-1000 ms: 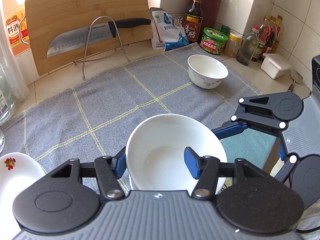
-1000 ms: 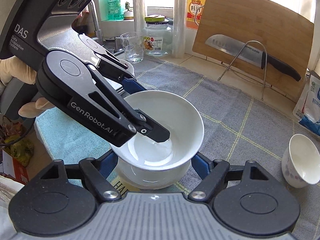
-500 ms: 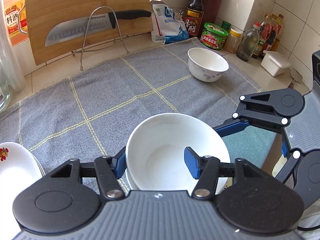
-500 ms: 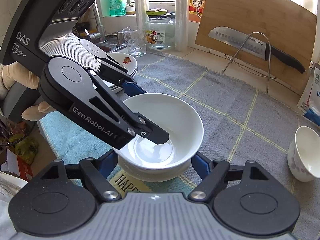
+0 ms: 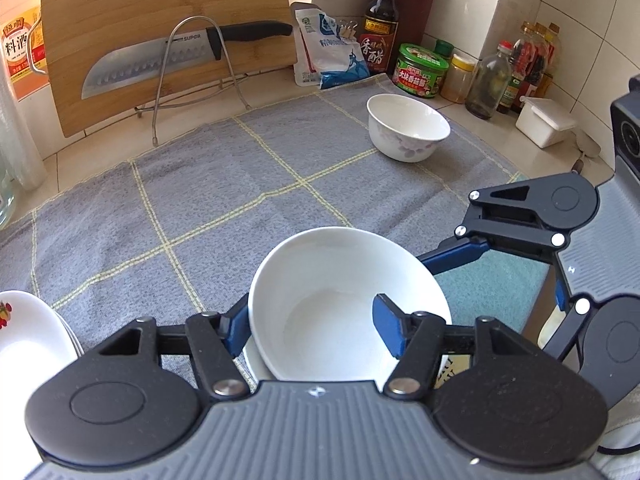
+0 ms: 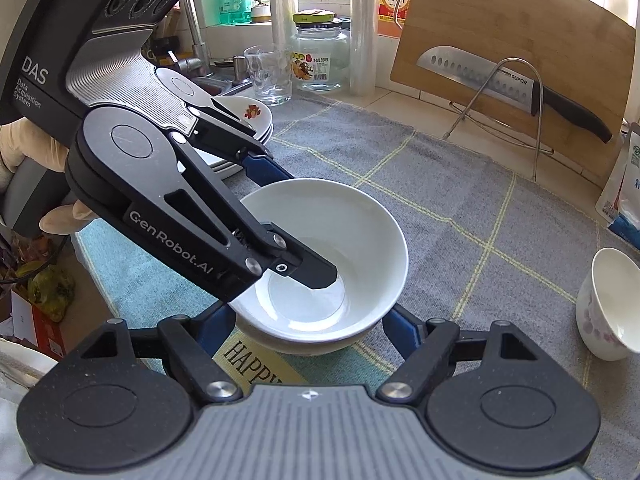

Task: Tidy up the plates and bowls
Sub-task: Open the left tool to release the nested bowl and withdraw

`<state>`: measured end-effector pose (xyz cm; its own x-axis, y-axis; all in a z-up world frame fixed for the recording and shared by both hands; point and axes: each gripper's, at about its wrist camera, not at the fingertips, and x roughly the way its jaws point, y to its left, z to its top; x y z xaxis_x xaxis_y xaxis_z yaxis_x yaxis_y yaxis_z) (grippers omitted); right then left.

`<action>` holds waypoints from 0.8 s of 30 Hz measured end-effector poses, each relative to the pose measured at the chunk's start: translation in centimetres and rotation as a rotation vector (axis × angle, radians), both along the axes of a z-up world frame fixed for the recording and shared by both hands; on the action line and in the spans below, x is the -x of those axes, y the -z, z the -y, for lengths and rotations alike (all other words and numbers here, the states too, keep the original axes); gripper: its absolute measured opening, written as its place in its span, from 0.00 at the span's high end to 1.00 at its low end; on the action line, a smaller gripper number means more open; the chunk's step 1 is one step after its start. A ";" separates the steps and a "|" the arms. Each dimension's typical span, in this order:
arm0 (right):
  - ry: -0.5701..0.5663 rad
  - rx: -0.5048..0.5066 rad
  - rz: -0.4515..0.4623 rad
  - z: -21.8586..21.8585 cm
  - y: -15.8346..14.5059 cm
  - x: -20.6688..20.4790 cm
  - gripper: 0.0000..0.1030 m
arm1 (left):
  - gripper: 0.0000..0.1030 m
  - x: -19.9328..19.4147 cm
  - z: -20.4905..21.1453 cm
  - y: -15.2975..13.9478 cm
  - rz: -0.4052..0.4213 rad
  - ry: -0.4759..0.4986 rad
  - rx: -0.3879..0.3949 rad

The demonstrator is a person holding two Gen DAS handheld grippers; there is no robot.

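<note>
Over by the front edge of the grey checked cloth, my left gripper is pinching the rim of the white bowl, one finger inside and one outside, and compared with a second ago the bowl is sitting a bit higher and tipped more, showing the second bowl nested under it. My right gripper is hanging wide open around the pair, not touching as far as I can tell. The held bowl's mouth is facing up, tilting toward the right gripper; it's round, so no real long axis. The stacked plates are sitting left, the small flowered bowl well apart to the right, knife and cutting board behind.
</note>
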<state>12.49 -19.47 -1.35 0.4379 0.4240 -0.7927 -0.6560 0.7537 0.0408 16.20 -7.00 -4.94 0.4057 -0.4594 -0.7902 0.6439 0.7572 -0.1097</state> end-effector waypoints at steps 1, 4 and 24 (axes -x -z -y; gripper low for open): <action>-0.002 0.002 -0.001 0.0 0.0 0.0 0.16 | 0.38 0.0 0.0 0.0 -0.003 0.000 0.001; -0.010 0.017 -0.004 -0.3 0.3 0.2 0.09 | 0.38 0.1 -0.3 -0.1 0.003 -0.006 0.003; 0.003 -0.024 0.033 0.0 -0.9 0.3 0.00 | 0.30 -2.3 -5.7 0.0 0.037 -0.166 0.028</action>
